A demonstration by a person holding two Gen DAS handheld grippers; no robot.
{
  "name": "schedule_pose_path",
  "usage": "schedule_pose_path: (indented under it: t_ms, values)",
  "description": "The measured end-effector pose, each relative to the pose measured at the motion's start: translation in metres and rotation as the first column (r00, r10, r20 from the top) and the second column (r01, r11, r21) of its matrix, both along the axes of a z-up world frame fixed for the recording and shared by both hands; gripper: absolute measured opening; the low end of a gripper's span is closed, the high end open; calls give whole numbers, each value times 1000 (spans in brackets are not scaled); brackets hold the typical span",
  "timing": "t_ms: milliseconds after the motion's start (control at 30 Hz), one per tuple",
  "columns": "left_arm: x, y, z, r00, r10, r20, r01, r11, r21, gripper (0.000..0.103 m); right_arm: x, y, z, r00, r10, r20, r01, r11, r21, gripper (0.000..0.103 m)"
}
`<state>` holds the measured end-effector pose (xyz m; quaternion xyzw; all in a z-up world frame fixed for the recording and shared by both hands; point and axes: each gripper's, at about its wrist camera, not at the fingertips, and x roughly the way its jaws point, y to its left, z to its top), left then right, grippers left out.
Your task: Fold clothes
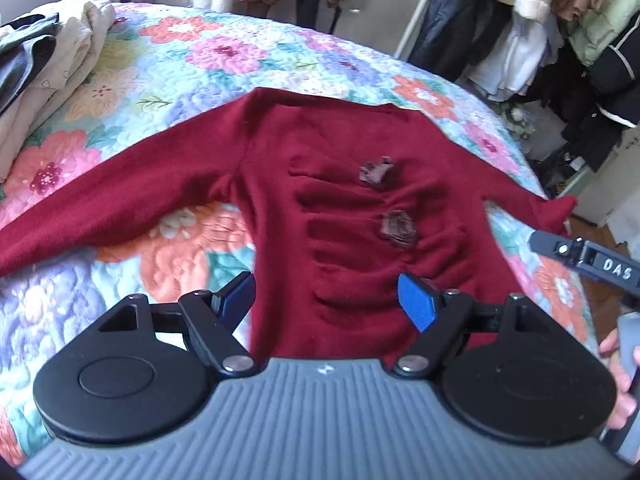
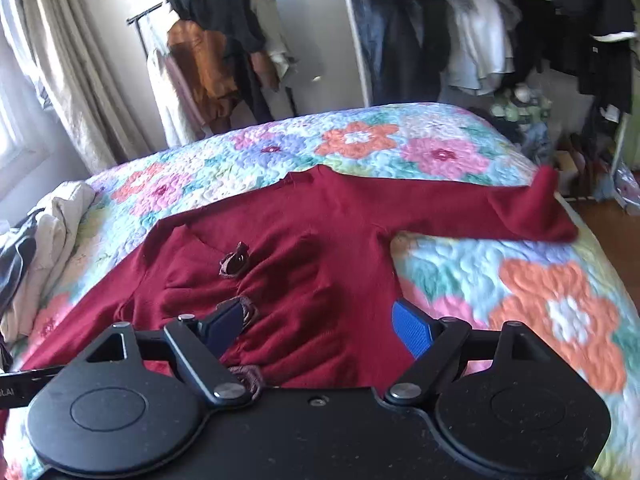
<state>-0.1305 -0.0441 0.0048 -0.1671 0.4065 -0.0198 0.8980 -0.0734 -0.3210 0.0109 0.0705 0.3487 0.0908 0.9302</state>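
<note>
Left gripper (image 1: 327,304): jaws spread wide, nothing between the pads. Right gripper (image 2: 326,326): likewise agape and empty, hovering over the lower body of the red sweater (image 1: 340,200). Sweater lying flat, front up, on the floral quilt (image 1: 180,72), both sleeves stretched outward. Laid out, apparently; no fold made yet. Sleeves and body all left to fold. Beyond, a heap of pale clothes (image 1: 52,76) at the quilt's far edge.

A quilted bedspread (image 1: 208,60) printed with big pink, orange and lilac flowers covers the bed. At its left edge lies a heap of cream and black fabric (image 1: 44,68). Behind the bed, pale beige curtains (image 2: 68,80) hang beside a black clothes rack (image 2: 224,40) crowded with brown, black and white garments.
</note>
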Motion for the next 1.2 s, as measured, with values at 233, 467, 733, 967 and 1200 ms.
schedule_pose_path:
  t_ms: [233,467,733,967,1200]
  values:
    - [-30,-23,6,1000,-18,0,18,995,101,88,-45,15,-1,1000,10,5,-9,991,-130,89]
    - [-46,-38,-4,1000,-10,-11,11,992,126,89,-62,16,1,999,-15,-38,10,989,-151,91]
    - [-49,-46,-14,999,17,-40,-11,990,140,89,-74,26,-6,999,20,-25,-25,975,-222,91]
    - [-49,-43,-19,998,15,-66,-6,990,138,89,-70,35,-10,999,36,-39,-45,962,-269,91]
    - [-44,-40,-25,993,6,-114,7,994,111,89,-71,32,-10,999,27,-35,-35,967,-253,91]
